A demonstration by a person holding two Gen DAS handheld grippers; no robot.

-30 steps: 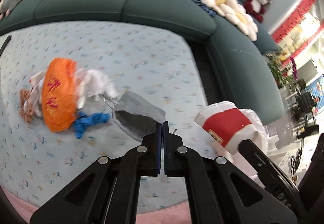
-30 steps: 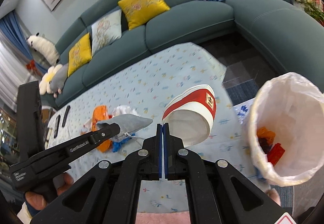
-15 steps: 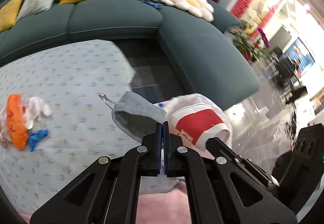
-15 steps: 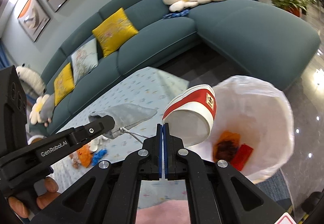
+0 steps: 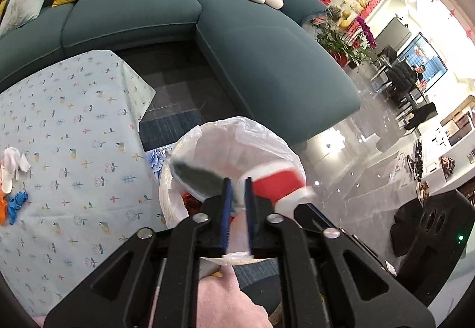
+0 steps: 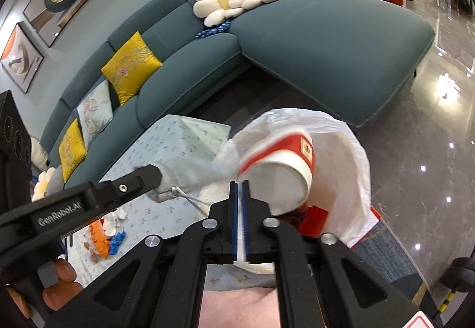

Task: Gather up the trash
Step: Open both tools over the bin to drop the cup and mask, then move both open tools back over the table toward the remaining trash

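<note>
A white trash bag (image 5: 237, 132) stands open just past the table's corner, with orange and red scraps inside. My left gripper (image 5: 237, 181) hangs over its mouth. Its jaws are opening, and the blurred grey drawstring pouch (image 5: 196, 176) is slipping off to the left of the pads. My right gripper (image 6: 240, 183) is beside it over the bag (image 6: 344, 150), and its jaws are also opening. A thin white edge of the red and white paper cup (image 6: 282, 168) shows loosely between them. One finger (image 6: 139, 179) of the left gripper shows with the pouch (image 6: 190, 173).
The flower-patterned tablecloth (image 5: 74, 150) carries orange, blue and white scraps (image 5: 12, 200) at its left. A teal corner sofa (image 5: 267, 61) with yellow pillows and flower cushions curves behind the bag. Glossy floor (image 6: 430, 120) lies to the right. A person's hand (image 6: 59, 283) holds the left gripper.
Both grippers swung right, from over the table to above the bag's mouth. Their jaws, shut on the pouch and the cup before, have parted slightly, and both items now look blurred.
</note>
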